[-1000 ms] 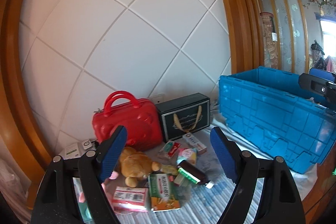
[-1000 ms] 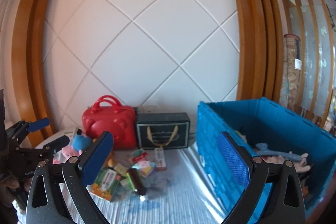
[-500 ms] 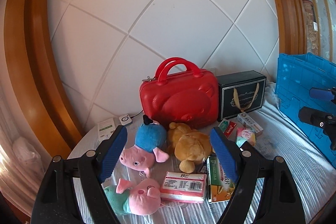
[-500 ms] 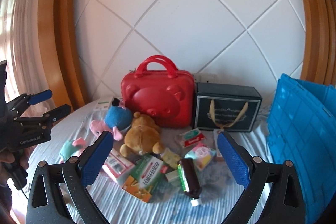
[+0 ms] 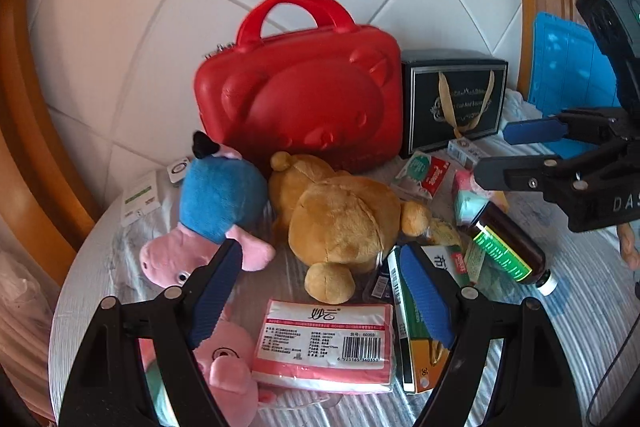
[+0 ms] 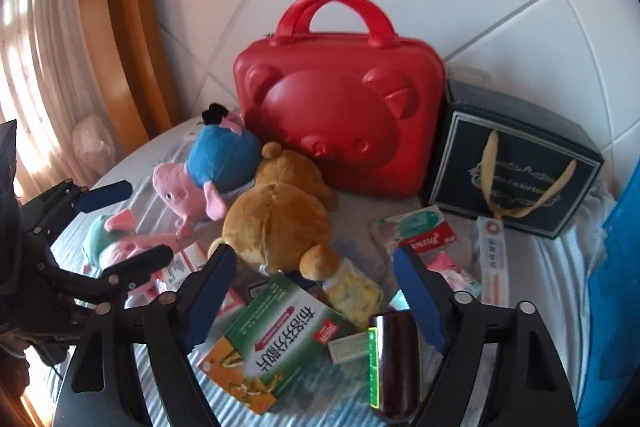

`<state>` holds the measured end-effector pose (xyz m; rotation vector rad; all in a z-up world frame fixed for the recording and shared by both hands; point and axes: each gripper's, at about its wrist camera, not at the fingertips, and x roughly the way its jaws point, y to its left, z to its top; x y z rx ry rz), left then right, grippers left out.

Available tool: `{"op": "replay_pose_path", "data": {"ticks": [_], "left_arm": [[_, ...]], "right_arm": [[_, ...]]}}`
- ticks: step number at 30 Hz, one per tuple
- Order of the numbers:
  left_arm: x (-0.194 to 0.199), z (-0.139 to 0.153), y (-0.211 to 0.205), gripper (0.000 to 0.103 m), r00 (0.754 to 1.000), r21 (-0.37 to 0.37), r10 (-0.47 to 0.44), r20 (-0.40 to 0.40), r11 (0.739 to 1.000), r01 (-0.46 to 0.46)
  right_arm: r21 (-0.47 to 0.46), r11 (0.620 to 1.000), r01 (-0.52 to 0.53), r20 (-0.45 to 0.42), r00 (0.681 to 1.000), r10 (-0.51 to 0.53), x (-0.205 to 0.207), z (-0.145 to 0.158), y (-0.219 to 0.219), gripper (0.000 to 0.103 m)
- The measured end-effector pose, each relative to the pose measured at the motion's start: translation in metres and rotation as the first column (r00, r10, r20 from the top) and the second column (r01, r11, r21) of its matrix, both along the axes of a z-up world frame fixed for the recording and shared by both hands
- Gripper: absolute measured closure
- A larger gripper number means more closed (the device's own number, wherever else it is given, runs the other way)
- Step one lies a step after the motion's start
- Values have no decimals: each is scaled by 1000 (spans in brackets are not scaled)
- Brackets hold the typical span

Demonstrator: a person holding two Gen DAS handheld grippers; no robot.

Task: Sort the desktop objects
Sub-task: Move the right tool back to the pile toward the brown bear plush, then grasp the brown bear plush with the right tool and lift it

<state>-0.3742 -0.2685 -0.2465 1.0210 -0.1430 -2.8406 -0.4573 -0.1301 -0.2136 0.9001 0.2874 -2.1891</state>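
Observation:
A pile lies on the striped cloth. My left gripper [image 5: 320, 291] hangs open just above it, over a pink tissue pack [image 5: 324, 343], with nothing held. Beyond it lie a brown bear plush [image 5: 340, 223], a blue-and-pink pig plush [image 5: 216, 211] and a second pig plush [image 5: 224, 367]. My right gripper [image 6: 314, 299] points down at a green-and-orange medicine box [image 6: 280, 339] and a brown bottle [image 6: 394, 367]. Its jaws are closing and the pads touch nothing. Each gripper shows in the other's view: the right gripper [image 5: 500, 153], the left gripper [image 6: 148, 219].
A red bear-faced case [image 5: 304, 95] and a black gift box [image 5: 452, 103] stand against the tiled wall. A blue crate [image 5: 568, 67] is at the right. Small cartons [image 6: 424, 231] and a toothpaste box [image 6: 490, 259] lie before the gift box.
Both grippers have come down and tilted toward the pile, which now fills the views. The right gripper swung left, away from the blue crate, and its jaws have narrowed.

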Motion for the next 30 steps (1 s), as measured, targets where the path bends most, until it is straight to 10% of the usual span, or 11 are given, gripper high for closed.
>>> {"op": "replay_pose_path", "data": {"ticks": [19, 25, 30], "left_arm": [[-59, -92, -31, 23, 983, 128, -27, 182, 992, 3], [-71, -92, -31, 66, 972, 227, -110, 207, 972, 61], [-65, -83, -28, 71, 977, 205, -110, 183, 976, 71]], "right_arm": [[108, 968, -225, 206, 958, 200, -70, -104, -43, 60], [80, 963, -256, 217, 948, 234, -73, -104, -43, 69], [78, 970, -228, 212, 955, 208, -69, -97, -39, 74]]}}
